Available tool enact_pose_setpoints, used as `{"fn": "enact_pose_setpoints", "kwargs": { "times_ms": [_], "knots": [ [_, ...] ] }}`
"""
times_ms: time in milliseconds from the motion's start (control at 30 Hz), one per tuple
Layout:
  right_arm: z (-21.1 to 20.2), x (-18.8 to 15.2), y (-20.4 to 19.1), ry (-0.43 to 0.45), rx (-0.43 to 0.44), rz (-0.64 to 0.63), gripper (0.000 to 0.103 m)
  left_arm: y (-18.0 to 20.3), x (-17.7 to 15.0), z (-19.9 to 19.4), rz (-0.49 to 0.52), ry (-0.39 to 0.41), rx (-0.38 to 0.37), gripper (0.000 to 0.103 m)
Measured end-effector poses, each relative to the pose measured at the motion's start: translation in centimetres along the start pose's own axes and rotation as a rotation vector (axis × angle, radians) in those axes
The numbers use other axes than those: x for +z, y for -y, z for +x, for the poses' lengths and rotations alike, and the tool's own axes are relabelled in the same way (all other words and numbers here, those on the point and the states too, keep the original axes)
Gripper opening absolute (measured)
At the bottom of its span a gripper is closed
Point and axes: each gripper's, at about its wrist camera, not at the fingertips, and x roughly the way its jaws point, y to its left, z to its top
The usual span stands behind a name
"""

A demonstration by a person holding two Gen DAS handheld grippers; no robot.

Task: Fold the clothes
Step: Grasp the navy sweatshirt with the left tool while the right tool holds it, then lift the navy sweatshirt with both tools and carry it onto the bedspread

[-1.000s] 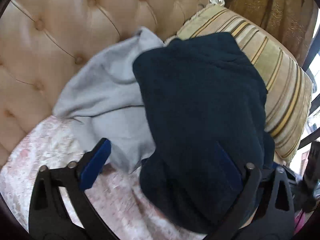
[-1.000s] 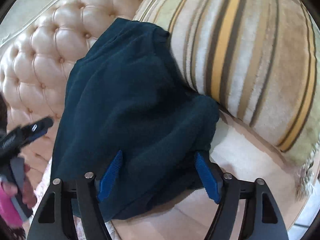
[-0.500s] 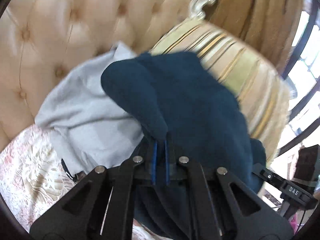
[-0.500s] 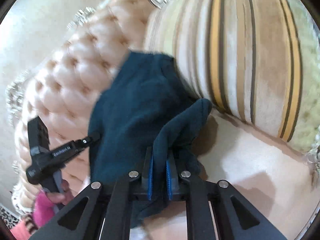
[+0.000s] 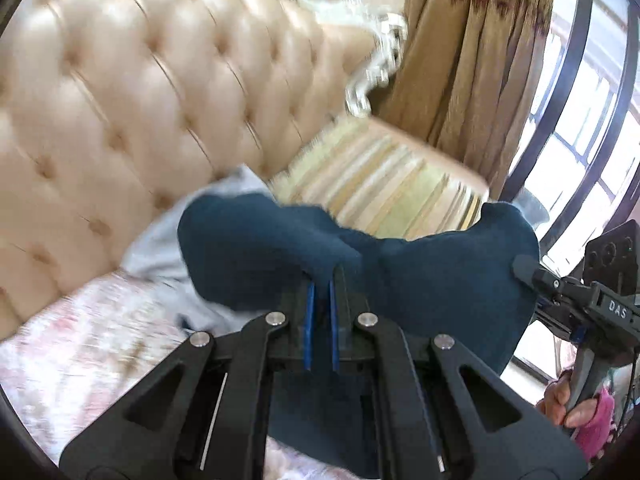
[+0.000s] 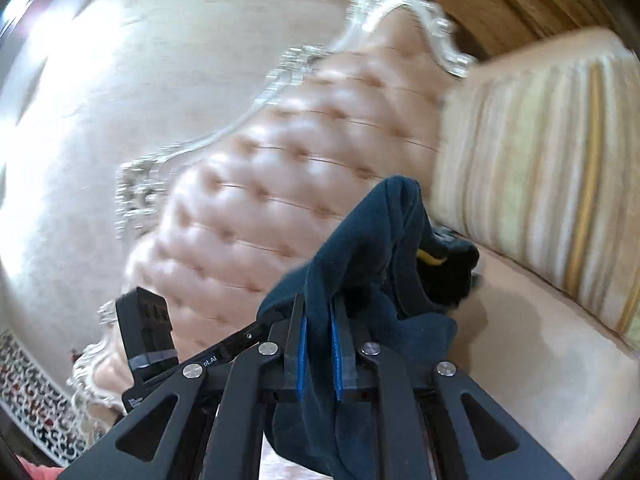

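Navy fleece garment [image 5: 432, 280] is pinched in both grippers and hangs clear above the sofa seat.

Left gripper [image 5: 320, 280]: jaws nearly together, blue pads clamped on a fold of the navy fabric, cloth bunched up over the fingertips and draping down between the black arms toward 6 o'clock. Right gripper [image 6: 318, 308]: same state, narrow, pads squeezing a fold, fabric spilling down past the linkage and rising in a ridge toward 1 o'clock.

In the left view the right gripper's nose meets the garment's edge at 3 o'clock; a hand [image 5: 564, 404] in a pink sleeve [image 5: 598, 420] grips its handle at 4 o'clock. In the right view the left gripper's body sits at 8 o'clock.

Beyond the navy piece, left view: grey garment [image 5: 156, 248] at 9 o'clock, lying on the floral seat cover [image 5: 80, 344] against the backrest. Striped cushion [image 5: 384, 184] at 12 to 1 o'clock, behind the navy fabric. Dark object with a yellow mark [image 6: 444, 264] at 2 o'clock in the right view, too blurred to identify.

Farthest: tufted cream backrest [image 5: 120, 100] with silver carved trim, gold curtain [image 5: 472, 60], window [image 5: 592, 128] at 2 o'clock. Heavy motion blur throughout.
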Motion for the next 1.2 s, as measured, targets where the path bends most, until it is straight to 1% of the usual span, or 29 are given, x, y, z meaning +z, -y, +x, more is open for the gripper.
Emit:
{"fn": "enact_pose_setpoints", "kwargs": {
  "times_ms": [33, 100, 200, 333, 400, 500, 600, 700, 733, 800, 867, 900, 933, 967, 1000, 1033, 1067, 1100, 1133, 1167, 1200],
  "knots": [
    [-0.3, 0.1, -2.0, 0.003, 0.025, -0.021, 0.010, -0.4, 0.5, -2.5, 0.017, 0.035, 0.024, 0.008],
    [-1.3, 0.3, -5.9, 0.007, 0.075, -0.065, 0.010, -1.5, 1.3, -8.9, 0.042, 0.119, 0.073, 0.008],
    [-1.6, -0.4, -11.9, 0.000, 0.146, -0.127, 0.010, -3.4, 1.2, -18.1, 0.057, 0.197, 0.151, 0.008],
    [-2.9, -3.8, -18.5, -0.032, 0.243, -0.153, 0.010, -5.3, -0.2, -31.2, 0.084, 0.276, 0.276, 0.008],
    [-3.0, -6.6, -21.8, -0.073, 0.290, -0.169, 0.010, -6.1, -1.7, -35.8, 0.095, 0.285, 0.326, 0.008],
    [-2.0, -11.7, -26.8, -0.159, 0.347, -0.195, 0.010, -7.2, -5.3, -41.9, 0.084, 0.279, 0.411, 0.008],
    [-0.6, -16.5, -29.9, -0.237, 0.381, -0.188, 0.010, -8.7, -9.6, -46.6, 0.060, 0.253, 0.507, 0.008],
    [1.6, -21.4, -31.5, -0.325, 0.369, -0.187, 0.010, -11.3, -13.1, -48.0, 0.004, 0.208, 0.550, 0.008],
    [2.3, -22.8, -31.4, -0.349, 0.347, -0.186, 0.010, -12.1, -14.1, -47.8, -0.013, 0.193, 0.558, 0.008],
    [3.6, -25.1, -30.5, -0.386, 0.288, -0.189, 0.010, -14.2, -16.7, -46.0, -0.057, 0.132, 0.567, 0.009],
    [4.9, -27.5, -29.7, -0.423, 0.228, -0.191, 0.010, -15.0, -19.0, -43.4, -0.052, 0.063, 0.595, 0.010],
    [5.3, -28.3, -28.9, -0.433, 0.181, -0.206, 0.010, -16.1, -20.7, -40.8, -0.057, -0.014, 0.616, 0.015],
    [6.0, -29.3, -27.7, -0.455, 0.102, -0.234, 0.014, -17.4, -22.7, -38.8, -0.096, -0.086, 0.626, 0.018],
    [6.7, -30.4, -26.3, -0.484, 0.010, -0.266, 0.017, -18.7, -24.6, -36.7, -0.135, -0.158, 0.635, 0.029],
    [7.4, -31.5, -24.9, -0.523, -0.069, -0.287, 0.019, -19.9, -26.6, -34.7, -0.171, -0.224, 0.645, 0.037],
    [8.2, -32.6, -23.5, -0.568, -0.142, -0.300, 0.032, -20.8, -28.4, -33.5, -0.197, -0.263, 0.660, 0.037],
    [8.6, -33.7, -21.6, -0.615, -0.201, -0.301, 0.047, -21.6, -30.3, -32.4, -0.223, -0.296, 0.673, 0.037],
    [8.4, -34.4, -20.2, -0.635, -0.219, -0.291, 0.048, -22.0, -31.8, -32.4, -0.251, -0.301, 0.677, 0.037],
    [7.7, -34.9, -19.0, -0.639, -0.220, -0.278, 0.048, -22.3, -33.4, -32.4, -0.279, -0.305, 0.680, 0.038],
    [7.1, -35.3, -17.9, -0.644, -0.221, -0.266, 0.048, -22.6, -35.0, -32.6, -0.308, -0.306, 0.687, 0.047],
    [6.5, -35.5, -17.0, -0.646, -0.220, -0.252, 0.048, -22.7, -36.2, -33.5, -0.337, -0.287, 0.710, 0.068]
  ]
}}
